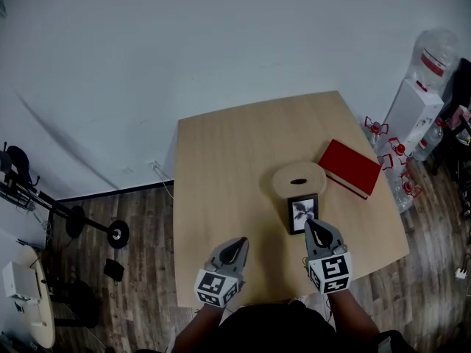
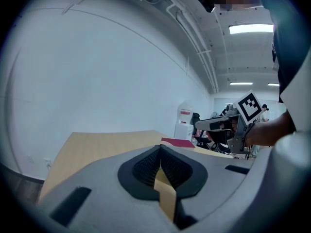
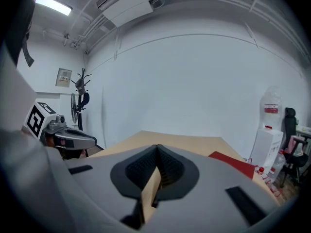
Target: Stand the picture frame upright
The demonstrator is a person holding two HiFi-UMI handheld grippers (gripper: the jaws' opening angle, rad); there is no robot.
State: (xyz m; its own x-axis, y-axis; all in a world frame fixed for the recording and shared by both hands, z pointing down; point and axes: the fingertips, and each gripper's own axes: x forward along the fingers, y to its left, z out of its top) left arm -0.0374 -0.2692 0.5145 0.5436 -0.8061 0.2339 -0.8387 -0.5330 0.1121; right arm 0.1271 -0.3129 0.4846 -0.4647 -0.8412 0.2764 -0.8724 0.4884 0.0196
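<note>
A small black picture frame (image 1: 302,213) with a plant picture shows its face upward on the light wooden table (image 1: 221,197), just in front of an oval wooden block (image 1: 299,179) with a dark slot. My right gripper (image 1: 309,223) is shut and empty, its tip at the frame's near right corner; whether it touches the frame is unclear. My left gripper (image 1: 239,240) hovers shut and empty over the table's near edge, well left of the frame. Neither gripper view shows the frame: closed jaws fill the left gripper view (image 2: 160,147) and the right gripper view (image 3: 156,147).
A red book (image 1: 350,168) lies on the table to the right of the block, also seen as a red book (image 3: 233,161) and red book (image 2: 177,142). A water dispenser (image 1: 419,101) and bottles stand right of the table. Equipment stands on the floor at left.
</note>
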